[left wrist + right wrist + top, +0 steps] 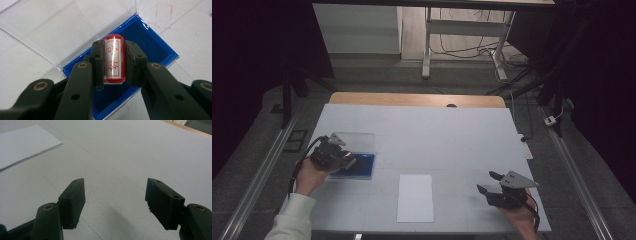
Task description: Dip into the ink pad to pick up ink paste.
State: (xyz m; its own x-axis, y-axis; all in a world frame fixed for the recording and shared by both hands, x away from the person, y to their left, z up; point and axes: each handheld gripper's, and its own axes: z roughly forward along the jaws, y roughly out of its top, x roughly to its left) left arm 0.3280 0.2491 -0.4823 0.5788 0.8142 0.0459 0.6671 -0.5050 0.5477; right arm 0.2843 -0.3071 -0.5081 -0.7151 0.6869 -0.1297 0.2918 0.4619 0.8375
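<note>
Your left tool [113,63] grips a red stamp [114,58] just above the open blue ink pad case [160,50] at the bench's left; the paper sheet [415,197] lies to its right. Your right tool [115,203] rests near right, jaws apart, empty.

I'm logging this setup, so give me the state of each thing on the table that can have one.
Left gripper: shut on the stamp.
Stamp: held over the ink pad, red characters facing the camera.
Ink pad case: open, clear lid folded back flat.
Right gripper: open, holding nothing.
Paper: lying flat, unmarked.
</note>
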